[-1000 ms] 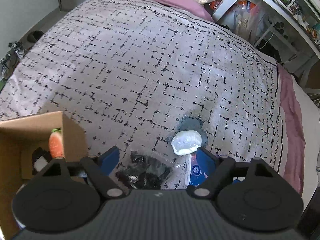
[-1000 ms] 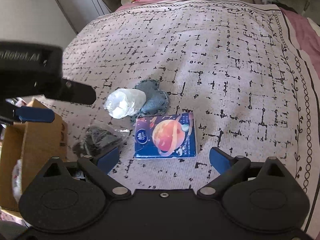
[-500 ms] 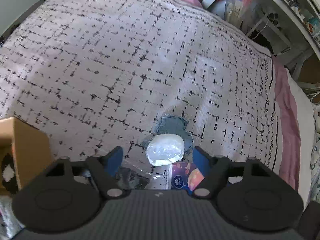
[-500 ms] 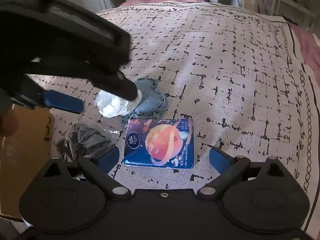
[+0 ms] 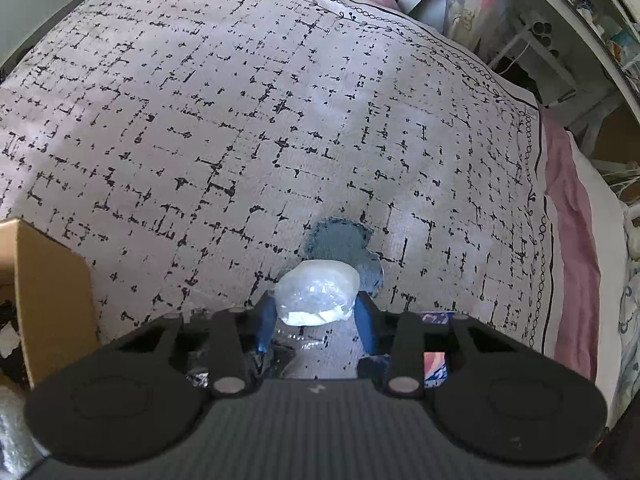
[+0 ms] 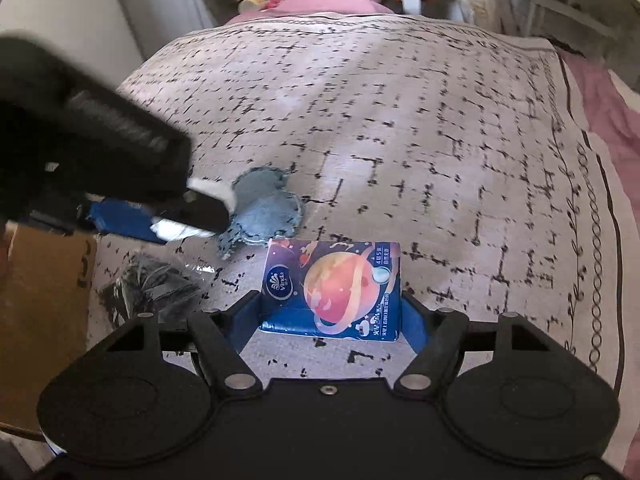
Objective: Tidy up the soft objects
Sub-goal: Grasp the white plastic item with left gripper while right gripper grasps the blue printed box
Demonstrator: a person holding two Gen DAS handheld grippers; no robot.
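A white bundle in clear plastic (image 5: 316, 292) lies on the patterned bedspread (image 5: 240, 120), half over a denim heart patch (image 5: 344, 244). My left gripper (image 5: 316, 314) straddles the bundle; its jaws are closing and both blue pads touch the bundle's sides. The right wrist view shows that same left gripper (image 6: 176, 220) clamped over the white bundle (image 6: 212, 192), beside the denim heart (image 6: 266, 212). A blue tissue pack with an orange planet (image 6: 332, 284) lies flat between the fingers of my right gripper (image 6: 331, 316). Those jaws are closing too, pads against its two edges.
A clear bag of black items (image 6: 148, 284) lies left of the tissue pack. An open cardboard box (image 5: 52, 292) stands at the left, also visible as the box (image 6: 40, 300). Cluttered shelves (image 5: 560, 20) stand beyond the bed's far right corner.
The left gripper came down over the white bundle and its jaws narrowed onto it. The right gripper's jaws narrowed from wide apart onto the tissue pack's sides.
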